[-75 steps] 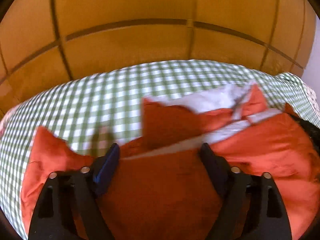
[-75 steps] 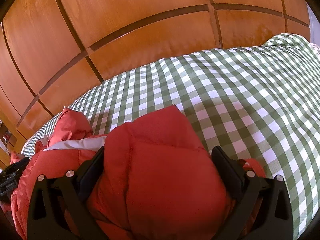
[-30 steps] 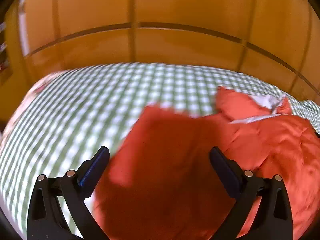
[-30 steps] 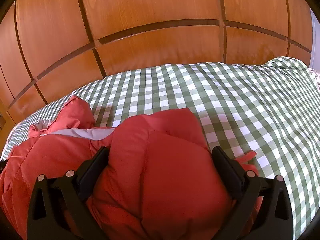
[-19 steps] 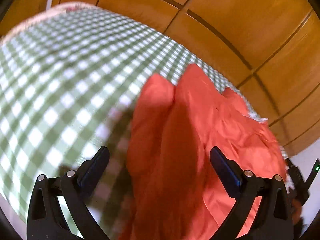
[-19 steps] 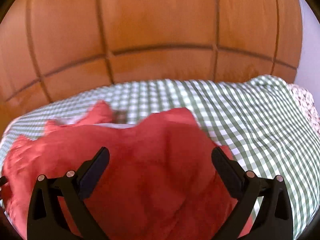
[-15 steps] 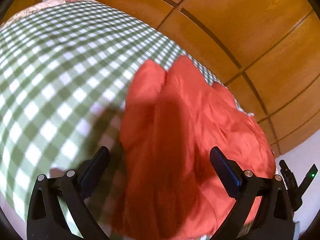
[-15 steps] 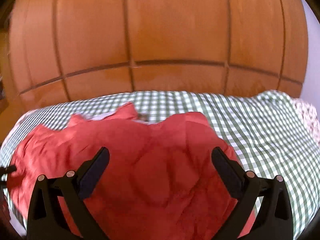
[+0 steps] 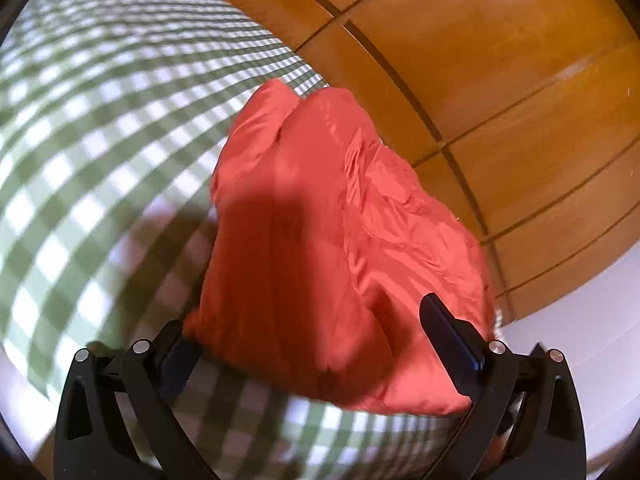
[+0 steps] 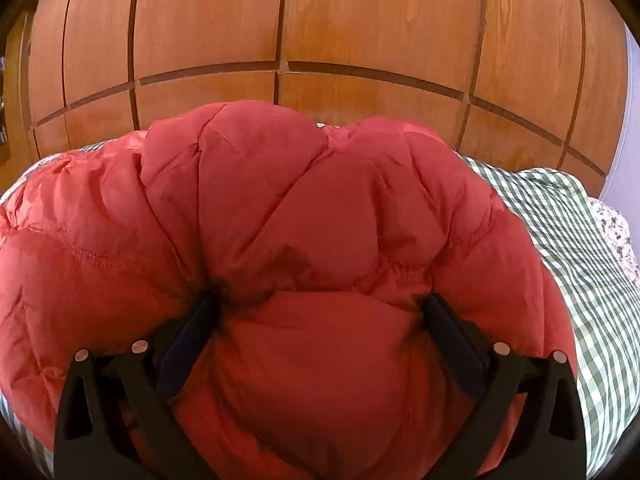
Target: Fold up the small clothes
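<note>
A puffy red quilted jacket (image 9: 340, 216) lies bunched on the green-and-white checked bed cover (image 9: 88, 128). In the left wrist view it runs from the near edge toward the wooden wall. My left gripper (image 9: 316, 344) is open at the jacket's near end, its fingers wide apart on either side of the fabric. In the right wrist view the jacket (image 10: 288, 208) fills most of the picture. My right gripper (image 10: 320, 312) is open and pushed into the padding, which bulges between and over both fingertips. The jacket's white lining is hidden.
A wooden panelled wall (image 10: 320, 32) stands right behind the bed. Checked cover (image 10: 568, 232) shows to the right of the jacket, with a floral-patterned edge (image 10: 616, 224) beyond it. A pale wall or floor (image 9: 592, 312) lies off the bed's right side in the left wrist view.
The jacket has been folded over so the white lining no longer shows. My right gripper has pressed down into the bundle. The left gripper has swung round to the jacket's end and drawn closer.
</note>
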Demonstrator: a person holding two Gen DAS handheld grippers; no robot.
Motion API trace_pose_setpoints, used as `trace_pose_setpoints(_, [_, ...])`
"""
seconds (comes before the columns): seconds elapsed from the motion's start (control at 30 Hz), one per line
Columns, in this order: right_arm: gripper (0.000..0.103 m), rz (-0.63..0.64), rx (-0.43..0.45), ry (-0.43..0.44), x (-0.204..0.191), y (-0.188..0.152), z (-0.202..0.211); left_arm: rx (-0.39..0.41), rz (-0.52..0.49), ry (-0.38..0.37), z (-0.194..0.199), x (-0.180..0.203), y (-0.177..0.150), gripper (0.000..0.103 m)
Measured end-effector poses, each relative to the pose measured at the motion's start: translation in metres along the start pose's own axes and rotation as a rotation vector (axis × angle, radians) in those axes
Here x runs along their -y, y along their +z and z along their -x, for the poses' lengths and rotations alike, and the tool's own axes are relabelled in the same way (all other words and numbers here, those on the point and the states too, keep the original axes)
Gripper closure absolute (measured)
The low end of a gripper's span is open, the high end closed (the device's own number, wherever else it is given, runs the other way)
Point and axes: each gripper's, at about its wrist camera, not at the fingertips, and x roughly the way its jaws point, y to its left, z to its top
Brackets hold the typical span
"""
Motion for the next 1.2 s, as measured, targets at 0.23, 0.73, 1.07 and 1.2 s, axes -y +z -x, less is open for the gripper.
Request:
trace_pose_setpoints(0.23, [0.002,-0.007,0.017,-0.003,0.002,-0.009,0.006,-0.079,-0.018,-0.136,-0.011,0.022,-0.023,0.004])
trace_pose_setpoints(0.73, [0.002,-0.006,0.022,-0.008,0.003,-0.011,0.010,0.054,0.196,-0.154,-0.044,0.014,-0.001,0.042])
trace_pose_setpoints(1.07, [0.002,-0.003,0.018,-0.023,0.000,-0.012,0.010,0.065,0.038,-0.205,-0.015,0.052,0.011,0.085])
trace_pose_setpoints(1.2, [0.002,-0.009,-0.023,-0.015,0.003,-0.006,0.013,0.092,-0.091,-0.197,-0.004,0.080,0.011,0.085])
